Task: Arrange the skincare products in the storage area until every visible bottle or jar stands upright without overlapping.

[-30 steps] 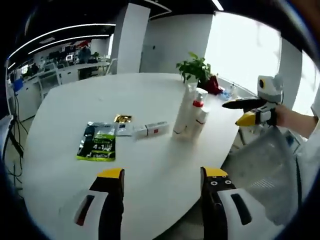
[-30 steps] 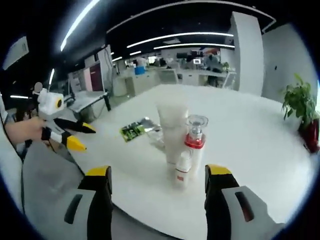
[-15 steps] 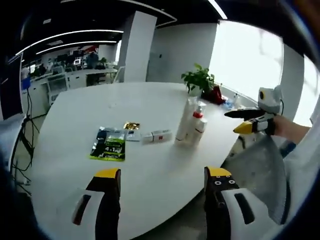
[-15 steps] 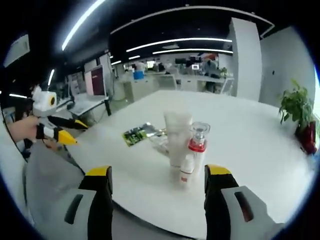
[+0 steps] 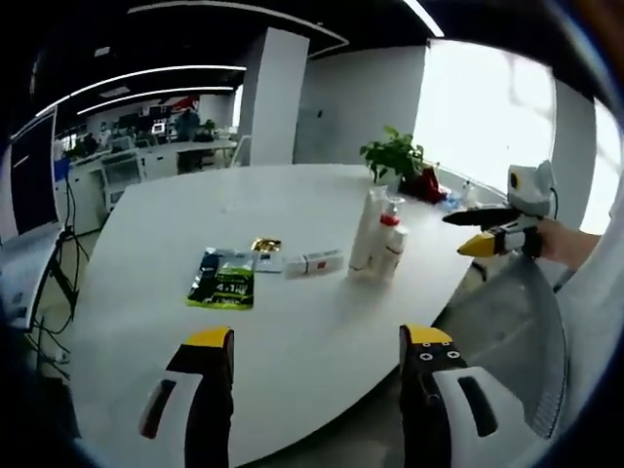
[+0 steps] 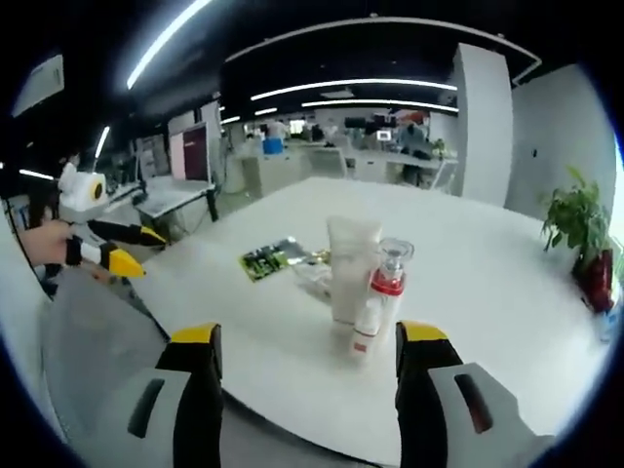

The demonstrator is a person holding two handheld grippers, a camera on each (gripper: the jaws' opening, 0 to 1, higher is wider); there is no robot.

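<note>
Well, both claws, left gripper (image 5: 317, 351) and right gripper (image 6: 307, 346), gape wide, empty; small bottle (image 6: 367, 325) at 12 o'clock partly hides the tube (image 6: 348, 270).

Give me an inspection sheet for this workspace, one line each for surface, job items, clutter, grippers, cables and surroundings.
Surface: white table, mostly bare.
Job's things: white tube, clear-capped bottle with red collar and small white bottle stand upright in a tight cluster; a white box with red label lies flat beside them.
Clutter: green sachet and gold packet lie flat.
Grippers: left gripper and right gripper both open, holding nothing, back from the table edge.
Cables: dark cables hang beyond the table's far-left side.
Surroundings: potted plant on the table, white pillar, office desks behind.
</note>
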